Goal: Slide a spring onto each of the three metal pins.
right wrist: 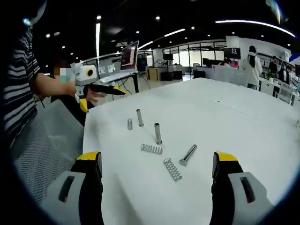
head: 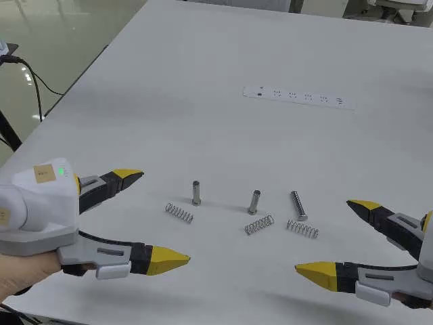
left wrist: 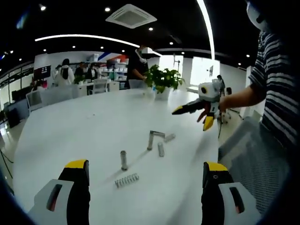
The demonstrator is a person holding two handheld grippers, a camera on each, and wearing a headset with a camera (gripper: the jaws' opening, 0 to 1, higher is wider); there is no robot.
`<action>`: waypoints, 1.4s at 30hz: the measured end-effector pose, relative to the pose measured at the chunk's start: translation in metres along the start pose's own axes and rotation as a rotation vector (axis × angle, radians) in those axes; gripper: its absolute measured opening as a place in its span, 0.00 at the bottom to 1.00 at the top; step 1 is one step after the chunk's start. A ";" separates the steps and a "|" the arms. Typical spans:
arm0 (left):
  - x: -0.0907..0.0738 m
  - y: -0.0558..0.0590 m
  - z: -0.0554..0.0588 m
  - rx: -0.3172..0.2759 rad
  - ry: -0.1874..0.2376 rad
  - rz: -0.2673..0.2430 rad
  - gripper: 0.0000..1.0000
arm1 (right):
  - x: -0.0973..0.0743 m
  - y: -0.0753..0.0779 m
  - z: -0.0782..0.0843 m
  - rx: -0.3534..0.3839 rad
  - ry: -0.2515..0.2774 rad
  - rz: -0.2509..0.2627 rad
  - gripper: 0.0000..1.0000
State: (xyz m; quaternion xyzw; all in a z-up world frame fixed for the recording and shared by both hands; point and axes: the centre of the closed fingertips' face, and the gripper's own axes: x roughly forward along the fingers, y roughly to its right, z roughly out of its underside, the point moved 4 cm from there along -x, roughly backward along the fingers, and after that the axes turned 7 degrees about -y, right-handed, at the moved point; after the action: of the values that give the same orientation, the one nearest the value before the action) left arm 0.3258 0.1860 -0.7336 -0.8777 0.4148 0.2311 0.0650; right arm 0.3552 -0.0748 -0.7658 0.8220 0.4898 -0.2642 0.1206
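Yellow-tipped fingers (head: 166, 256) of my left gripper (head: 162, 215), lower left, stand wide apart and empty. At centre, three small steel coil springs (head: 179, 212) lie beside three short grey metal pins (head: 196, 192). I judge the springs light, soft and quick to roll, so I would pinch gently at mid-coil. At lower right, my right gripper (head: 324, 236) is equally wide and empty.

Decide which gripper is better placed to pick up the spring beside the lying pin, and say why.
Right. That spring and the lying pin sit at the row's right end, nearest the open right gripper. The left gripper would have to reach past both upright pins.
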 end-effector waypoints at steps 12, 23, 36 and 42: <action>0.001 -0.002 0.000 -0.006 -0.007 0.006 0.98 | -0.003 0.000 0.000 -0.007 -0.007 -0.014 0.99; 0.003 -0.002 0.000 -0.002 -0.022 0.015 0.98 | -0.007 0.001 0.004 -0.017 -0.025 -0.012 0.99; -0.002 -0.001 0.001 -0.005 -0.025 0.007 0.98 | -0.006 0.002 0.004 -0.030 -0.030 -0.013 0.99; -0.003 -0.001 0.001 -0.005 -0.021 0.002 0.98 | -0.005 0.000 0.003 -0.034 -0.029 -0.016 0.99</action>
State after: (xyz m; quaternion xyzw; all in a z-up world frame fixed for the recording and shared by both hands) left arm 0.3241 0.1894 -0.7333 -0.8750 0.4142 0.2416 0.0669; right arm 0.3520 -0.0799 -0.7660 0.8119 0.4991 -0.2688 0.1396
